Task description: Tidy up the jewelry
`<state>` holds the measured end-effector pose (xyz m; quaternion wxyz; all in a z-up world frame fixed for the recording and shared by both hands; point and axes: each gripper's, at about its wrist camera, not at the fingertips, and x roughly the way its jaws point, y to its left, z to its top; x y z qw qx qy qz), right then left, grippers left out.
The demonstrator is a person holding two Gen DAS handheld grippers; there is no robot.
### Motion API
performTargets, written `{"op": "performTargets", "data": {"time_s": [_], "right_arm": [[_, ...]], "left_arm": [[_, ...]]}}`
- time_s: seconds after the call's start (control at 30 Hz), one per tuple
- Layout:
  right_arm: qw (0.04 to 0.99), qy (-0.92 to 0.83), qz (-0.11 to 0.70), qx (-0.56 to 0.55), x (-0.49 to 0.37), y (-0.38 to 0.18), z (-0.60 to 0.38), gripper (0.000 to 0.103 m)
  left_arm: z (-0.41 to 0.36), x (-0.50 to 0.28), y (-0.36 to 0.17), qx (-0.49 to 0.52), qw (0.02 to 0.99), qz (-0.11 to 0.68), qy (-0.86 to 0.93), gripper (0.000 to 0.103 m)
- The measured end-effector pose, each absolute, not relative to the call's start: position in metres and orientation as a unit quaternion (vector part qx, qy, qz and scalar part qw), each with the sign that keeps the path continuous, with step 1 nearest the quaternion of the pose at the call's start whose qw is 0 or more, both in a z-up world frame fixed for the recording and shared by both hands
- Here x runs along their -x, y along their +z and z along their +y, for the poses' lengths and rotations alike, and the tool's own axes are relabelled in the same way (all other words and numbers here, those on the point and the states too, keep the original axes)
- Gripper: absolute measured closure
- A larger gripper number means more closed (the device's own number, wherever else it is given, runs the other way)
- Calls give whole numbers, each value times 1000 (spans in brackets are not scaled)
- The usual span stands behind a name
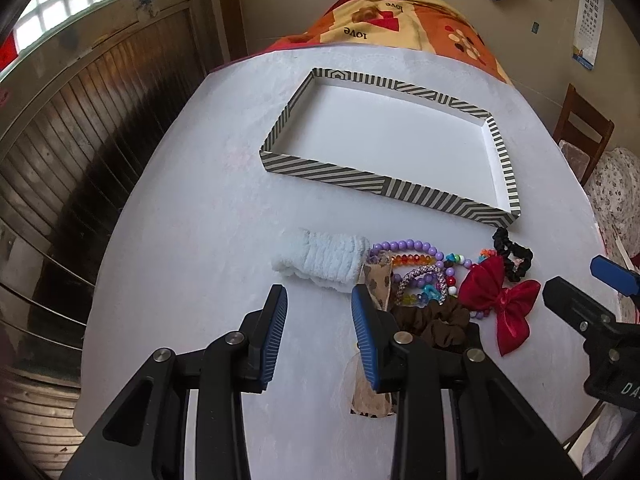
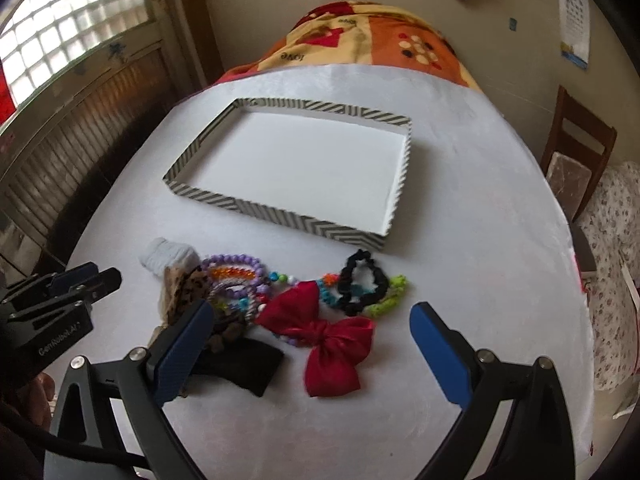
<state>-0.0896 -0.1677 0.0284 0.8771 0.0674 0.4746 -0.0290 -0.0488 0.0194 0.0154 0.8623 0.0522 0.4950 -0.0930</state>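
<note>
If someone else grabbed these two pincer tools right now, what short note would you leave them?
Left gripper: open, holding nothing, above the table near the pale fluffy band.
Right gripper: open wide, holding nothing, above the red bow.
Things: the striped tray is empty. Everything sits in a pile in front of it: bead bracelets, red bow, black scrunchie, brown scrunchie, leopard-print piece.
Done: nothing moved into the tray yet.
Left: presumably pick up each piece and place it in the tray.
</note>
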Motion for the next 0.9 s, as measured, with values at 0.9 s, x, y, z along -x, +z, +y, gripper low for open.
{"op": "performTargets", "data": {"time_s": [0.9], "right_arm": [[868, -39, 492, -64, 86, 34, -159, 2]], "left_arm": [[20, 48, 13, -45, 858, 503, -98, 78]]}}
